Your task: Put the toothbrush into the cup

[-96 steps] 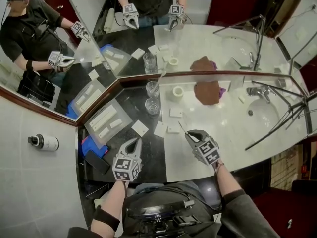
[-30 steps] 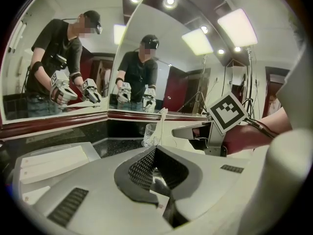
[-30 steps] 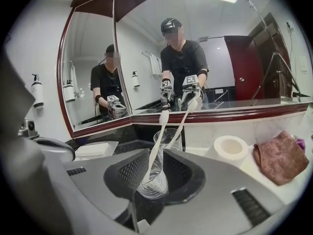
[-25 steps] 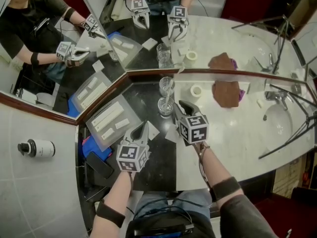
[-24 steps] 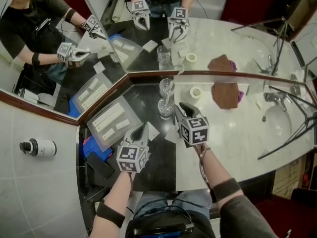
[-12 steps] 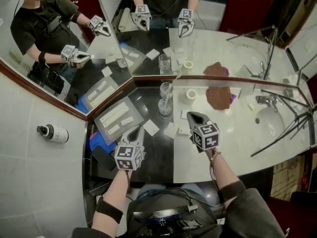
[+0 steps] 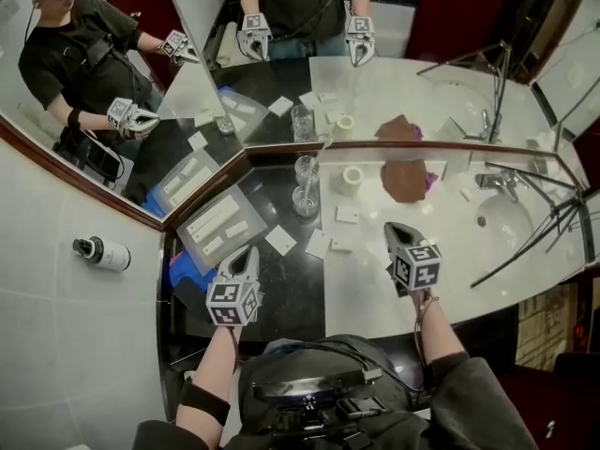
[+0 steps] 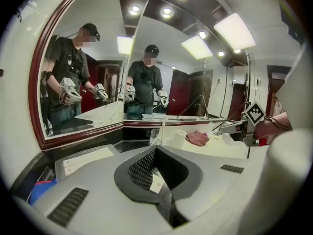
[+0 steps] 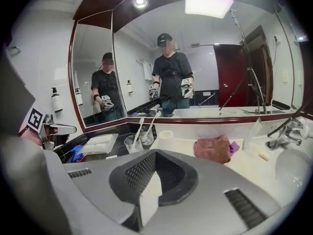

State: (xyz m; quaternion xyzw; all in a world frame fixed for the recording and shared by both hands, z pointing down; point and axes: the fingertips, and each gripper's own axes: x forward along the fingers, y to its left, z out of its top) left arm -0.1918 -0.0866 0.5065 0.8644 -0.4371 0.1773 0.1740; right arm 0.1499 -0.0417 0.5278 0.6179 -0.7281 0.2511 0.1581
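A clear glass cup (image 7: 305, 202) stands on the dark counter close to the mirror. The white toothbrush (image 7: 312, 169) stands in it, leaning toward the glass. The right gripper view shows the cup (image 9: 130, 144) and toothbrush (image 9: 138, 127) far ahead at the left. In the left gripper view the cup (image 8: 155, 137) is straight ahead. My right gripper (image 7: 394, 229) hangs over the white counter, right of the cup and well apart from it, shut and empty. My left gripper (image 7: 247, 255) is over the dark counter near the front, also shut and empty.
A white roll (image 7: 352, 178) and a brown cloth (image 7: 403, 178) lie right of the cup. Flat white packets (image 7: 279, 241) are scattered in front of it. A clear tray (image 7: 216, 225) lies at the left. The tap (image 7: 492, 181), basin (image 7: 511, 223) and tripod legs (image 7: 534, 237) are at the right.
My right gripper carried the toothbrush to the cup, let it go there, then drew back to the right and toward me. The left gripper also drew back a little.
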